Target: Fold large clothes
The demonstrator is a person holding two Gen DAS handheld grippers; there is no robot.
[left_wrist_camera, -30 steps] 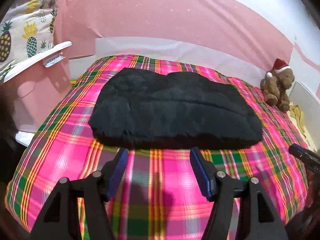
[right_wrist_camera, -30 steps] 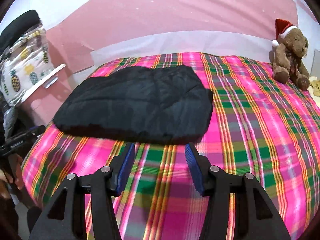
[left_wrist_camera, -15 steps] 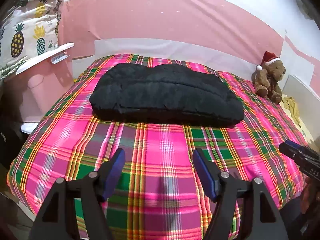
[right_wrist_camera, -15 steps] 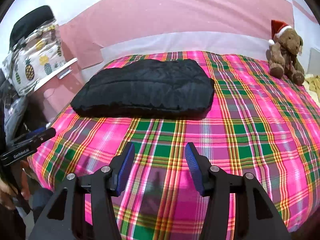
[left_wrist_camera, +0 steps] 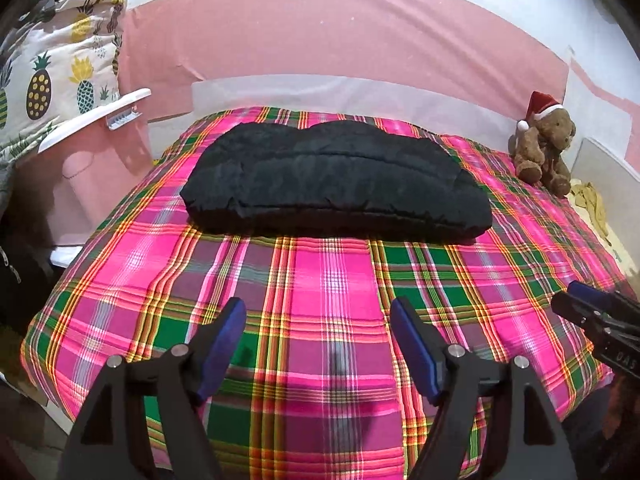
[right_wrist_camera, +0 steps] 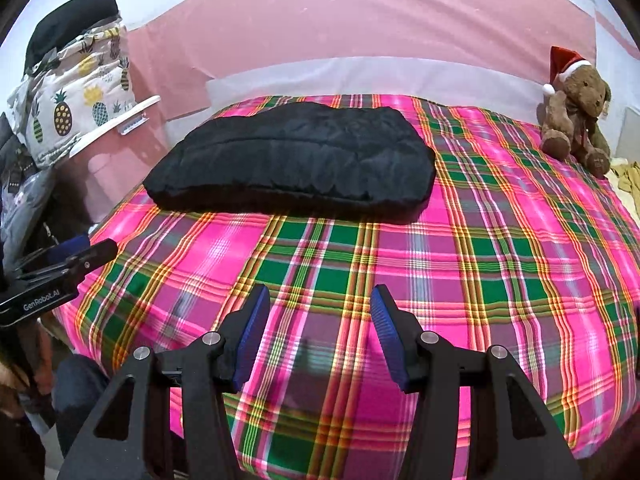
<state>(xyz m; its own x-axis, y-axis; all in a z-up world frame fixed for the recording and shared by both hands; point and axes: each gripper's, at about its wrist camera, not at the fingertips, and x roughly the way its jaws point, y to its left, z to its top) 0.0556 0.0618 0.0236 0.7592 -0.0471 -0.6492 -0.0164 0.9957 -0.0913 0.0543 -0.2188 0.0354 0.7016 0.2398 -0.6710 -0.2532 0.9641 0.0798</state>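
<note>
Black folded jacket lies on the far left part of my plaid bed cover, teddy bear at the far right corner; my left gripper is opening, nothing between its jaws, my right gripper wide and empty, both near.

Left gripper angled downward, jaws opening, blue pads well apart with nothing between them. Right gripper tilted down likewise, jaws parted, nothing gripped, blue fingers clear of any contact. Each seen at the edge of the other's wrist view, side by side and apart. Possibly a hand beneath the left tool, too dim to tell.
</note>
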